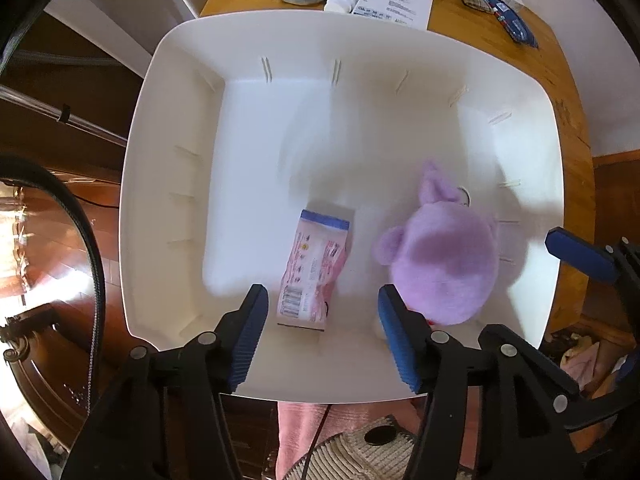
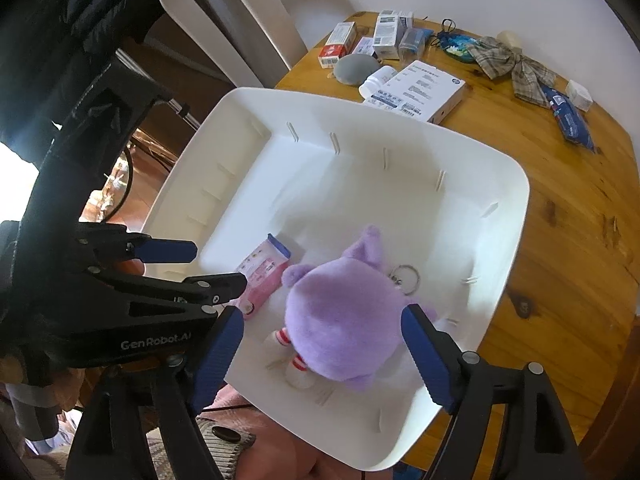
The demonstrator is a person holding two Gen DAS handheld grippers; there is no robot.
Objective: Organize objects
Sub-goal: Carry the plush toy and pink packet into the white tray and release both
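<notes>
Objects for organizing lie partly in the white bin (image 1: 172, 92) and partly on the wooden surface (image 1: 460, 16) behind it. In the left wrist view, the left tongs (image 1: 323, 334) are wide open and hold nothing; they hang over the near rim, with the pink packet (image 1: 314, 270) lying flat between the pads and the purple plush toy (image 1: 444, 256) just beside it to the right.

In the right wrist view, the right tongs (image 2: 322, 354) are also wide open and empty, around the plush toy but not pressing it. The boxes (image 2: 394, 34), the white bottle (image 2: 376, 82) and the checked bow (image 2: 516, 64) wait on the surface. I think the next good move is to lift both tongs clear, straight up, before reaching for those.
</notes>
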